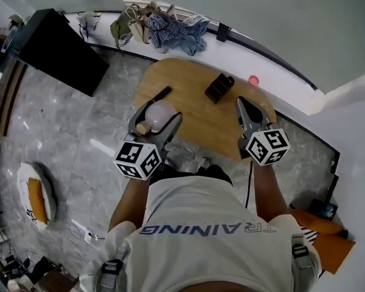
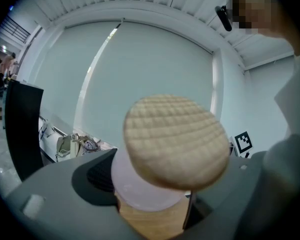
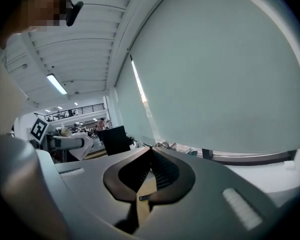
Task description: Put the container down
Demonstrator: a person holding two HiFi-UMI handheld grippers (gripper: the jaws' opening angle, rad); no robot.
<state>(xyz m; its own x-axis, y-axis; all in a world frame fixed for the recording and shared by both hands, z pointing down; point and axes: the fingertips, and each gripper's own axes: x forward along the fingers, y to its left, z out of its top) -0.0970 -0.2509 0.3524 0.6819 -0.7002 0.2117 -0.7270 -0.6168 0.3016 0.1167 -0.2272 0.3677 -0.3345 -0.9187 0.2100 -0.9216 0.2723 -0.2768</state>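
Floor (image 1: 79, 132): grey marble tiles, glossy, with pale reflections. Oval wooden surface (image 1: 198, 111) stands near curved white ledge (image 1: 286, 84) that runs along pale wall. Pile of bags and clothes (image 1: 161, 23) lies on ledge. Black cabinet (image 1: 61, 47) stands on floor at left, well apart from surface. Large pale blind (image 2: 145, 69) covers window wall. Ceiling (image 3: 85, 44) white, slatted; long strip lamp (image 3: 56, 84) lit. Orange seat (image 1: 331, 245) at right, near wall.
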